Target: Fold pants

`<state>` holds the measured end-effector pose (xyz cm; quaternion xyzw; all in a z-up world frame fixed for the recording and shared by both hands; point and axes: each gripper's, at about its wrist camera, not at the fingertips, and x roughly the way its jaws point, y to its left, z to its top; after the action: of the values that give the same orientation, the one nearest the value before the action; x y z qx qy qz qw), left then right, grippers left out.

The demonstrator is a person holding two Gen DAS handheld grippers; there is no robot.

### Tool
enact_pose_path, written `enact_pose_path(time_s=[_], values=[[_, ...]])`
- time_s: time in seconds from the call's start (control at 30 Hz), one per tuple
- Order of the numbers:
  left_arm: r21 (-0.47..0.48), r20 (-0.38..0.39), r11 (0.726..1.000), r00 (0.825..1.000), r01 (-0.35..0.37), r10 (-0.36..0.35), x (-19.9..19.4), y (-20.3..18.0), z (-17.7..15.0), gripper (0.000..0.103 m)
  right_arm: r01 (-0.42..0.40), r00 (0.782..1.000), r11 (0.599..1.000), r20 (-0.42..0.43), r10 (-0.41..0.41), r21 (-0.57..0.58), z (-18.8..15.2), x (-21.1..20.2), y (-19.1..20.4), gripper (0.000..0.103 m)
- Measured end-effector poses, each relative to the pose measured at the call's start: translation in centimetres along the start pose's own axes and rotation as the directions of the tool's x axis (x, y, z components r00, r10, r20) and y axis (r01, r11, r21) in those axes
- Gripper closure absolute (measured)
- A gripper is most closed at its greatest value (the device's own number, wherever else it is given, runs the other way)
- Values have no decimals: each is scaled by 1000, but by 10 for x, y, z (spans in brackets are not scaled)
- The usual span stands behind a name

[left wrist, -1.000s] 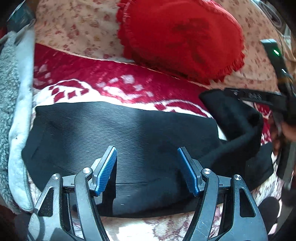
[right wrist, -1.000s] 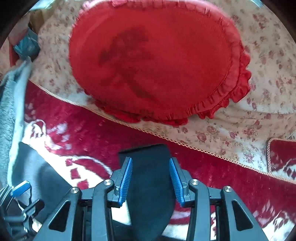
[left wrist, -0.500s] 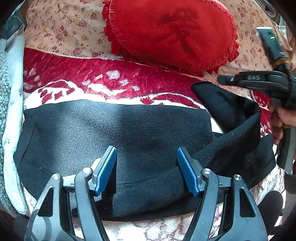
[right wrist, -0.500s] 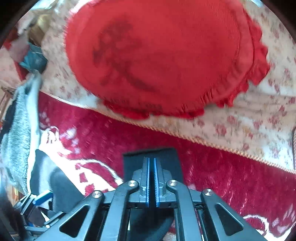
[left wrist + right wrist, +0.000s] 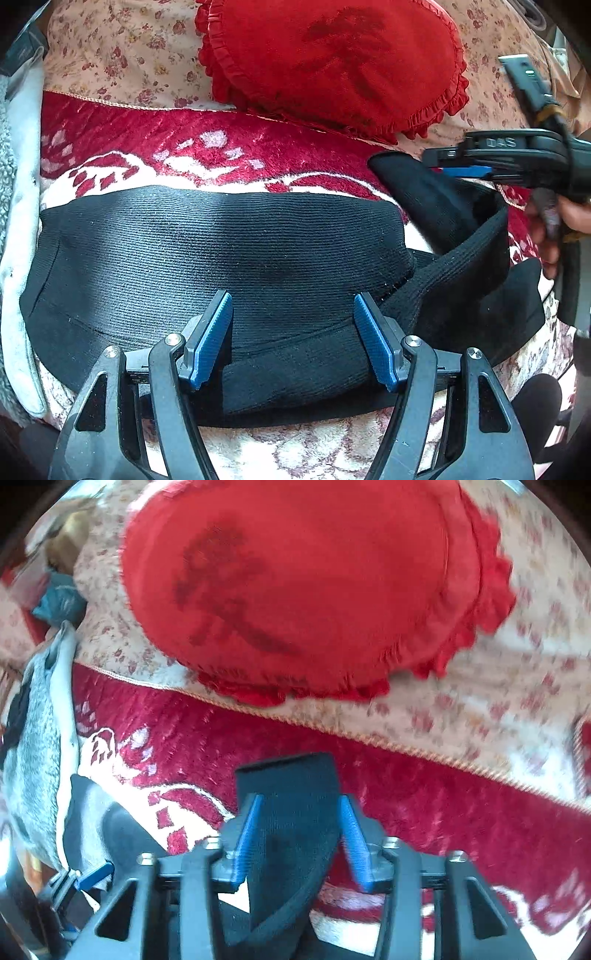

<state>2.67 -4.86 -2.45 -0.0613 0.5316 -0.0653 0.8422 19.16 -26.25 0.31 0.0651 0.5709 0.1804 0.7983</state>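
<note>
The black pants [image 5: 221,251] lie spread across the red and white patterned blanket [image 5: 177,147], just in front of the round red cushion [image 5: 332,62], which rests on the flowered cover [image 5: 122,55] behind them. The left gripper [image 5: 293,336] hangs over the near edge of the pants with its blue pads wide apart, a folded band of the cloth lying between them without being pinched. To the right of the cushion's near edge, the right gripper [image 5: 299,836] has its jaws opening; a loose end of the pants sits between the pads, which stand clear of it. A grey fleece [image 5: 11,206] lies along the left end of the pants.
</note>
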Motion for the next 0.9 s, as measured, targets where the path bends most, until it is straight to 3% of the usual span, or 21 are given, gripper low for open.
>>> enact_pose_path(time_s=[0.13,0.2,0.23,0.37,0.43,0.47,0.53,0.6,0.63,0.67,0.7,0.73,0.9], values=[[5,-3,1000,1000,-2,2,2,-1,1,35,-39,998,996,-50,43,80,8,29,-10,63],[6,-5,1000,1000,-3,3,3,-1,1,35,-52,998,995,-32,55,86,10,34,-9,91],[5,-5,1000,1000,-2,2,2,-1,1,35,-36,999,996,-10,37,75,11,30,-7,97],[0,-5,1000,1000,-2,2,1,-1,0,35,27,997,999,66,-30,48,12,3,-6,96],[-1,-4,1000,1000,2,-2,1,-3,-1,35,50,998,998,47,-52,39,14,0,-12,79],[-2,-3,1000,1000,3,-3,1,-3,-1,35,40,999,998,29,-41,44,14,1,-16,63],[1,0,1000,1000,2,-2,1,-3,-2,35,-22,1000,997,-19,24,70,12,13,-23,62],[5,-1,1000,1000,1,-1,3,-4,-2,35,-33,998,995,-51,38,90,9,27,-28,62],[7,-2,1000,1000,0,0,3,-4,-2,35,-25,997,996,-69,32,90,8,36,-28,62],[10,-3,1000,1000,1,-1,4,-4,-1,35,-19,998,996,-61,24,86,6,40,-25,70],[10,-3,1000,1000,1,-1,4,-4,-1,35,-19,999,996,-34,22,82,5,39,-23,91],[7,-4,1000,1000,3,-3,4,-4,-1,35,-23,1000,997,14,22,78,5,32,-20,99],[15,-5,999,999,44,-44,-2,-9,-6,35,50,986,999,161,-51,6,-7,-34,-9,99]])
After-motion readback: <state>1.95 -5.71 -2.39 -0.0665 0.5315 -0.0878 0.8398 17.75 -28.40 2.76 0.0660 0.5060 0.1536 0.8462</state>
